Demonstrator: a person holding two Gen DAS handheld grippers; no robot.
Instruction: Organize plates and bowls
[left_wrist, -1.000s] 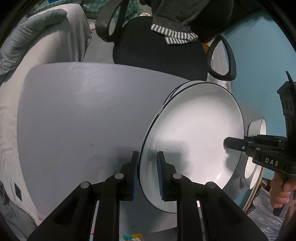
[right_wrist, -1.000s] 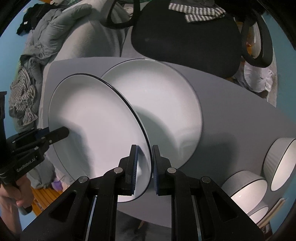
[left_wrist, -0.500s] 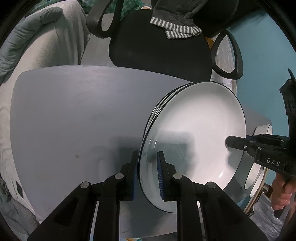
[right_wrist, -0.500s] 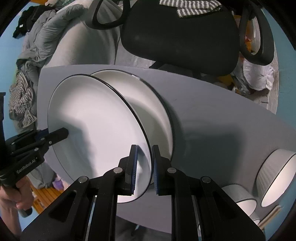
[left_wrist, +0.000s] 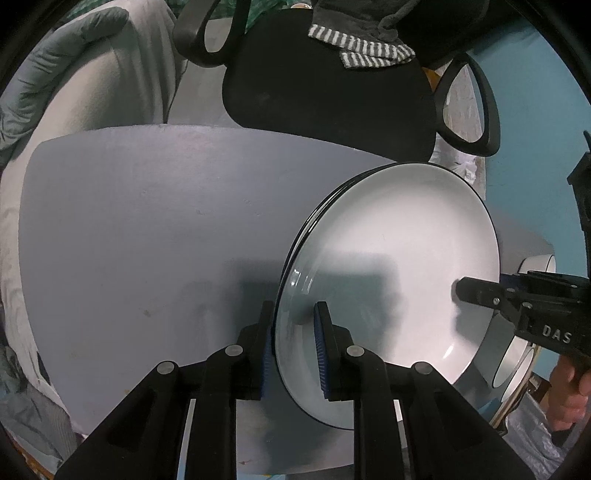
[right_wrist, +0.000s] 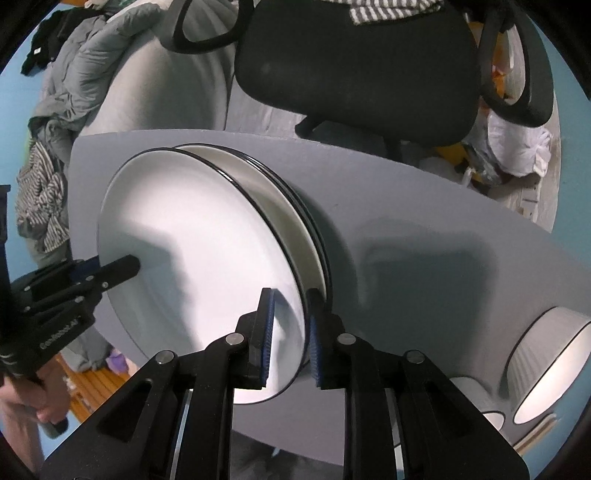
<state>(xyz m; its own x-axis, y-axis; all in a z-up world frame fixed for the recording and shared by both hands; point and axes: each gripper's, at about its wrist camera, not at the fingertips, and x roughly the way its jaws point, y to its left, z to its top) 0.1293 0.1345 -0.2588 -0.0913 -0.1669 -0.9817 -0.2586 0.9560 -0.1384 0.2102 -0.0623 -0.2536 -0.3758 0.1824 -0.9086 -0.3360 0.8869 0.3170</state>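
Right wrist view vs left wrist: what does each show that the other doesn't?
Only right wrist: the stack's side, at least two plates under the top plate, a full ribbed bowl, and the right hand-held gripper, whose jaws have just been opening around the plate's rim.

Only left wrist: the left hand-held gripper at the opposite rim, and bare table.

Both: the top plate, black office chair, striped cloth.

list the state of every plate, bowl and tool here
top plate, rim between both tools, angled over the stack, not yet seated flat
lower plates, stacked on the table
left tool, shut on the top plate's rim
right tool, jaws have just been opening, rim between them, no longer pinched
bowls, upright on the table, apart from the plates
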